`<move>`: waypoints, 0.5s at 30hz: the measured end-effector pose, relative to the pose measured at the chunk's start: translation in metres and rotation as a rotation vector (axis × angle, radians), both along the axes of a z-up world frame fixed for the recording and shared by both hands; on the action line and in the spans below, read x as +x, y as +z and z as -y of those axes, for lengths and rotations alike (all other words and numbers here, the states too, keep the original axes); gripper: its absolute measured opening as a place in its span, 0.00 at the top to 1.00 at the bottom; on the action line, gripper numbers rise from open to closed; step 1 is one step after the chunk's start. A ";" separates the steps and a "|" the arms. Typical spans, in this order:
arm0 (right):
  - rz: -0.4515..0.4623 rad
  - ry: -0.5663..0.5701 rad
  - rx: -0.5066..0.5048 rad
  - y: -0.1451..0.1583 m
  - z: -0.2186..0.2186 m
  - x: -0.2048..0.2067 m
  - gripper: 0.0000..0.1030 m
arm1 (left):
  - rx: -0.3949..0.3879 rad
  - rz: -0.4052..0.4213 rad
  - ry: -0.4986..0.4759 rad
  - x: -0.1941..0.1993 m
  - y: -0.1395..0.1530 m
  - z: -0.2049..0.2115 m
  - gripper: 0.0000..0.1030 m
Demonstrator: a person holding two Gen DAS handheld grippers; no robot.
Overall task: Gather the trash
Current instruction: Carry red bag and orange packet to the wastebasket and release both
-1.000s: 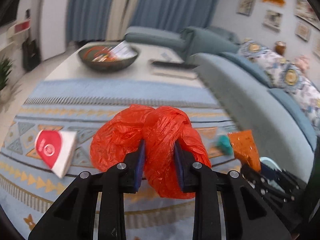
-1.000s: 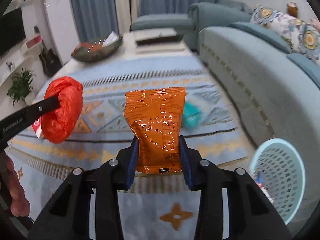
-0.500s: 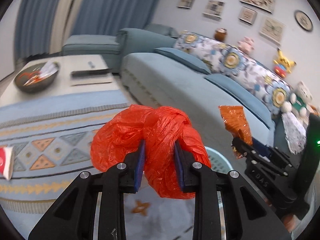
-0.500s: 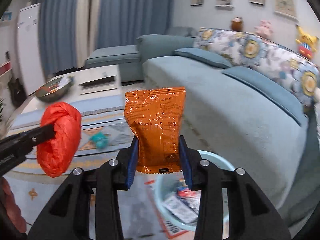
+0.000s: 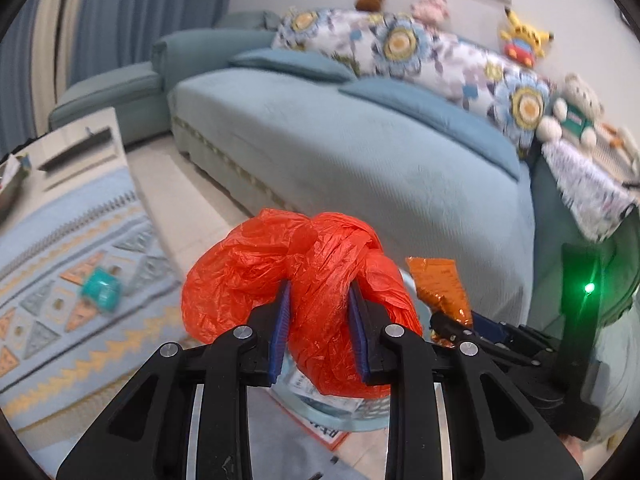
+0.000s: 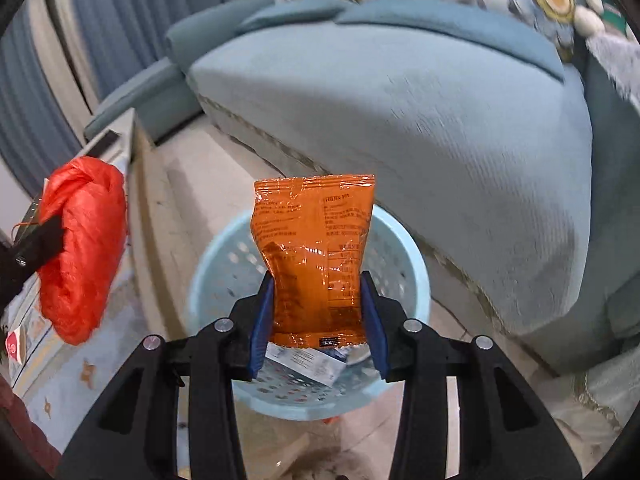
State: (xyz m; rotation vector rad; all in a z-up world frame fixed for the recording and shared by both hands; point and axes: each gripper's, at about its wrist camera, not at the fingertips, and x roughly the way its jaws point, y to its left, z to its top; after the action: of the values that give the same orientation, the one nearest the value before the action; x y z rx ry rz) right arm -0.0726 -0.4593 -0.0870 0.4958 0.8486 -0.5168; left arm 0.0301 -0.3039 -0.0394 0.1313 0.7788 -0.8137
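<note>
Above the mouth of the pale blue basket: holding an orange snack packet upright in the right gripper, pinched low across its width by the blue pads. Jaws opening at this moment, with the packet between them and the pads touching its sides. Seems lined up so that letting go drops it straight in, onto the white printed paper already lying at the bottom.

Off to the left, beside the basket and not clearly over it: carrying a crumpled red plastic bag in the left gripper, jaws clamped hard into the bundle's middle so the loose film bulges out on both sides. Probably waiting for its turn at the basket.

Lines of small print on the packet's back, plus a little black label at its bottom seam; too fine and glossy to read, no brand to make out. Same for the paper in the basket.

Further out: standing on bare floor close against a blue sofa; a teal scrap left on the patterned rug, likely more trash to fetch.
</note>
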 end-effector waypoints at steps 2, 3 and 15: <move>-0.017 -0.012 0.015 -0.013 0.007 -0.004 0.63 | 0.025 -0.020 -0.013 0.001 -0.015 0.012 0.75; -0.023 -0.016 0.018 -0.016 0.009 -0.004 0.61 | 0.038 -0.028 -0.020 0.001 -0.023 0.018 0.75; -0.035 -0.006 0.014 -0.032 0.010 -0.006 0.37 | 0.073 -0.026 -0.027 0.002 -0.046 0.018 0.39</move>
State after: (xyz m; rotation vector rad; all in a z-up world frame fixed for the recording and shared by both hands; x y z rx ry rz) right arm -0.0790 -0.4695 -0.1189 0.5039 0.8852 -0.5270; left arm 0.0317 -0.3221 -0.0857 0.1971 0.8329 -0.8142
